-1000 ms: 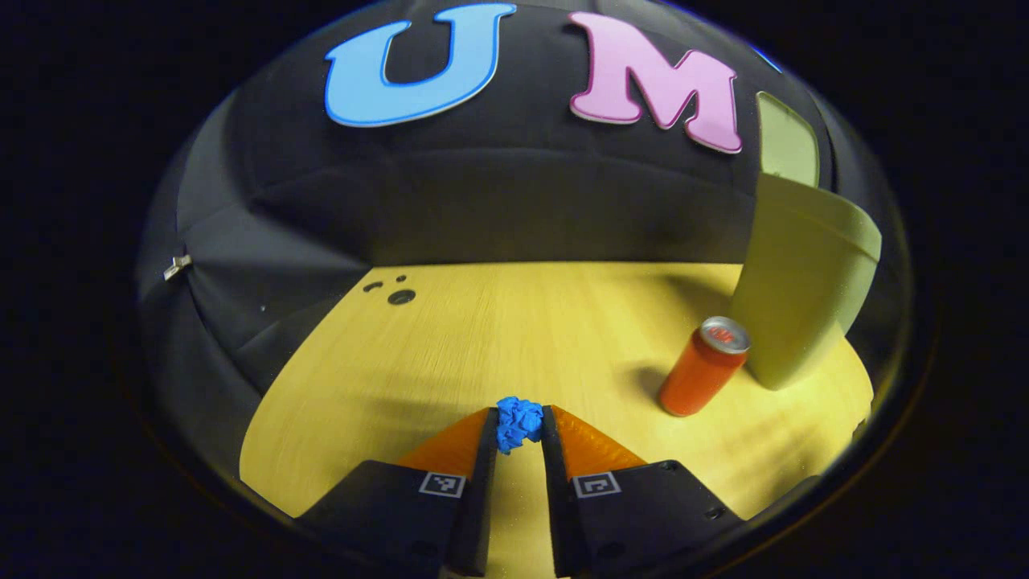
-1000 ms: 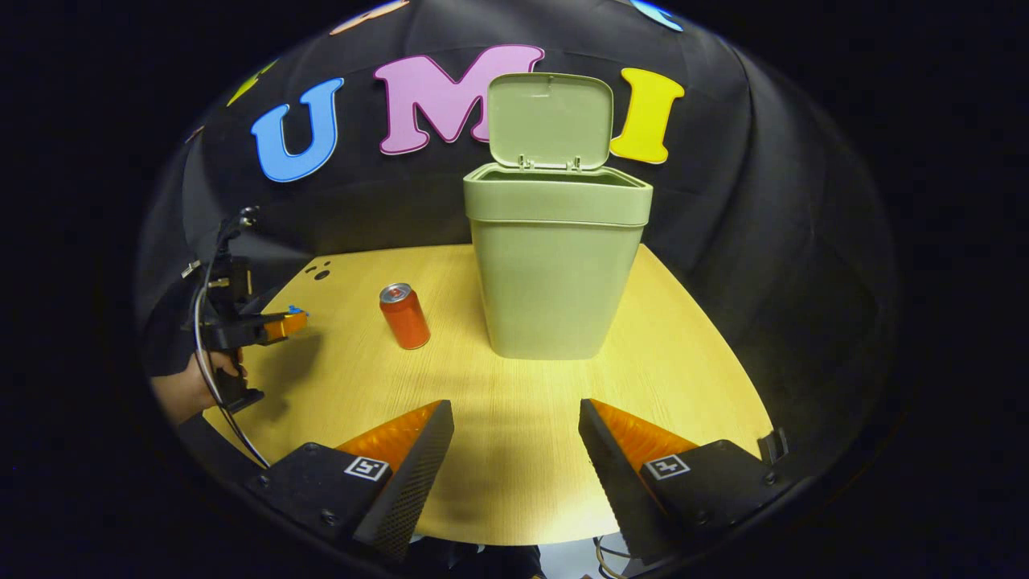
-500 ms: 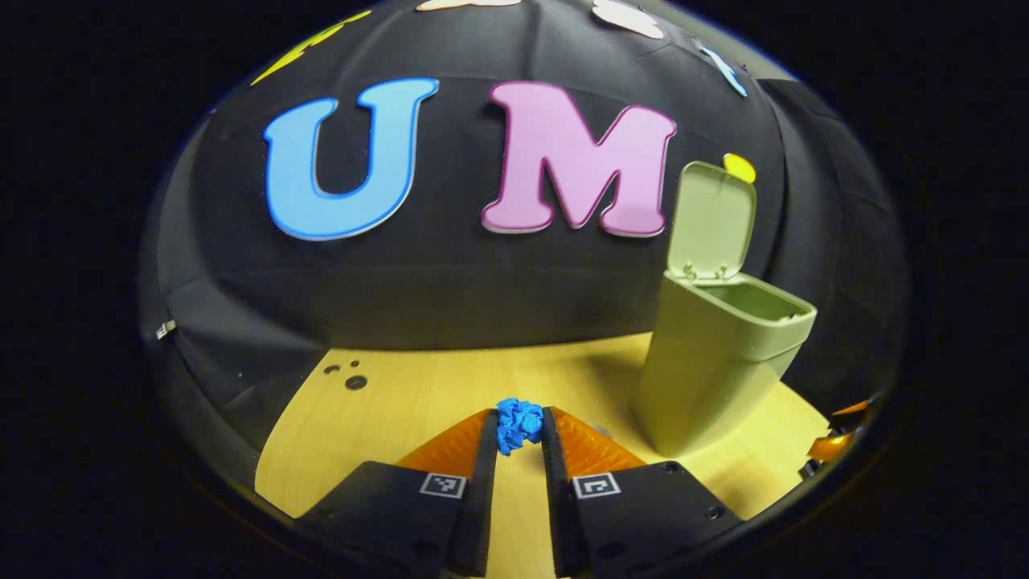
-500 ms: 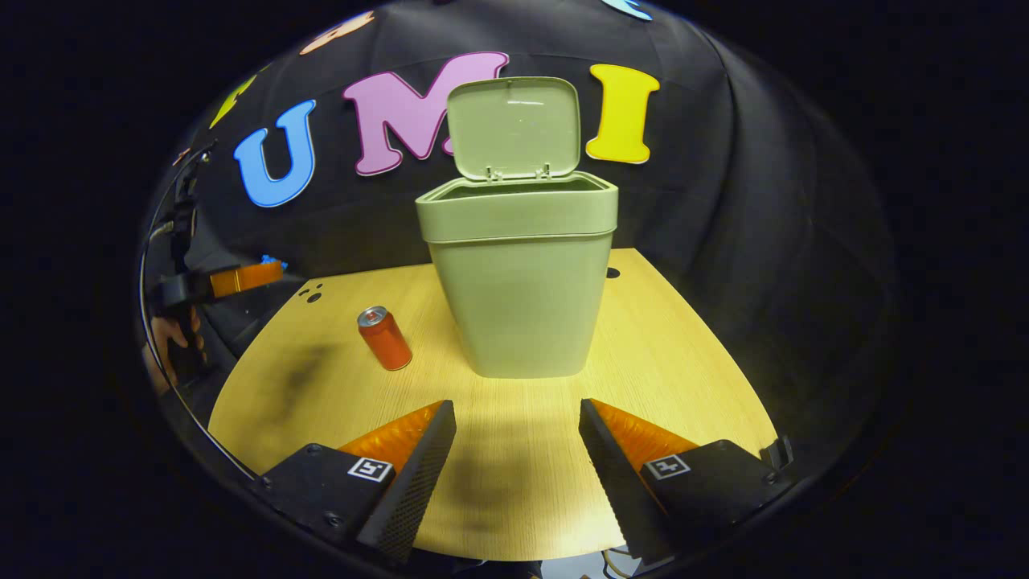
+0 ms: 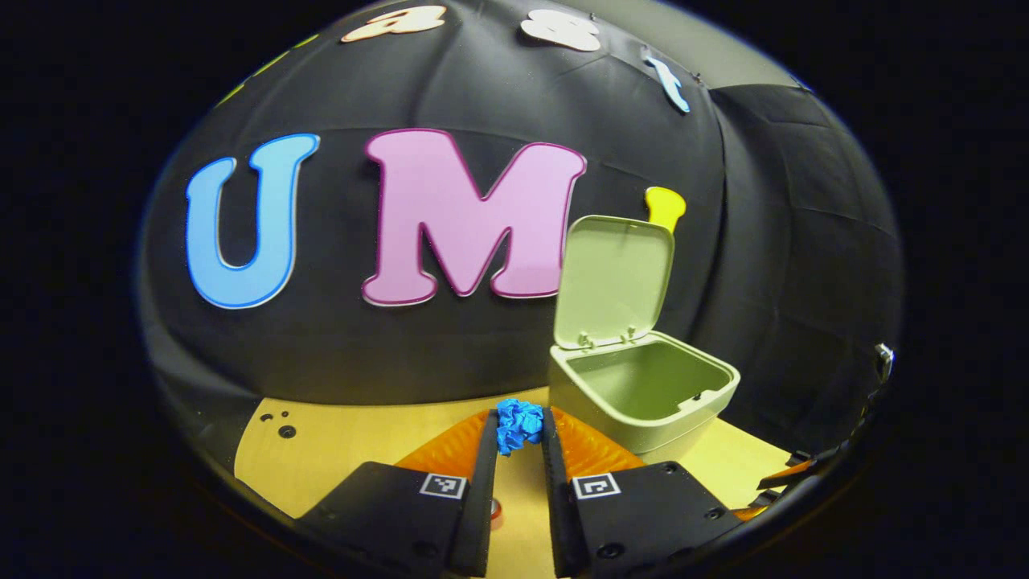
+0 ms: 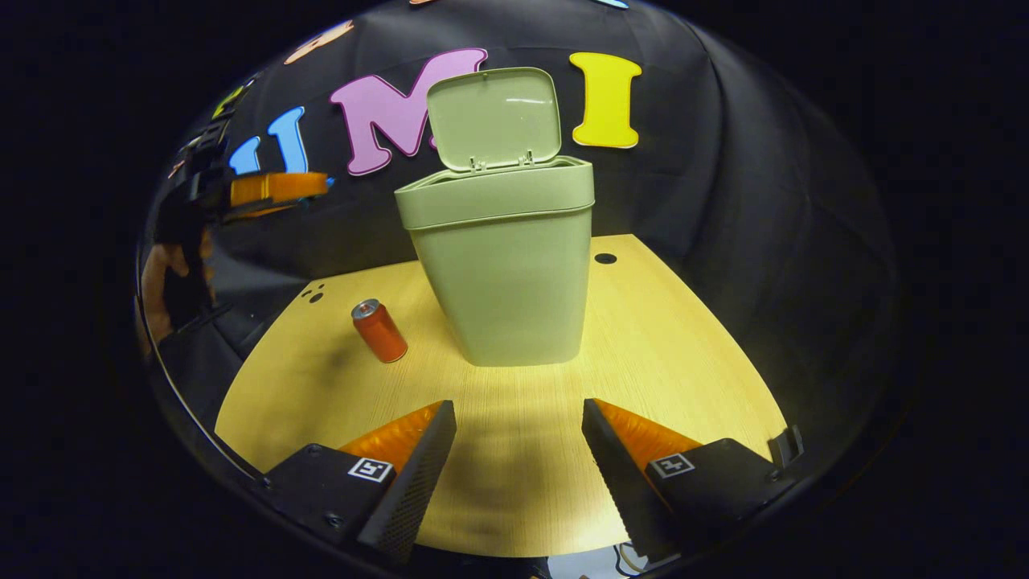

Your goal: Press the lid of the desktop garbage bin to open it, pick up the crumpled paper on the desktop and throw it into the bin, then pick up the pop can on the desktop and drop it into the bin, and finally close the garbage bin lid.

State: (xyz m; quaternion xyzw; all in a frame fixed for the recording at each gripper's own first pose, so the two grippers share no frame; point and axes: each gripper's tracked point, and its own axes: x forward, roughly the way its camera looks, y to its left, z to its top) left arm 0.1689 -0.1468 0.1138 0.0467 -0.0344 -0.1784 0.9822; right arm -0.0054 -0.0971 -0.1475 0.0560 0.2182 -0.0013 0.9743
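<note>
A crumpled blue paper [image 5: 518,425] is pinched between the fingertips of my left gripper [image 5: 518,430], held well above the table. To its right stands the pale green bin [image 5: 643,394], its lid [image 5: 615,277] tipped up and its inside in sight. In the right gripper view the same bin [image 6: 502,265] stands mid-table with its lid [image 6: 494,117] upright. An orange pop can [image 6: 379,330] stands left of it. My left gripper [image 6: 317,185] hangs high at the left, level with the bin's rim, held by a hand [image 6: 157,285]. My right gripper [image 6: 518,418] is open over the near table, holding nothing.
The yellow wooden table [image 6: 667,338] has small holes at its back left [image 6: 312,294] and one behind the bin [image 6: 604,259]. Black cloth walls close in behind and on both sides. A bit of the pop can [image 5: 495,511] shows far below between the left fingers.
My left gripper has risen and swung toward the bin with the paper, so the bin's opening now shows from above. The right gripper has shifted slightly; the bin and can stayed put.
</note>
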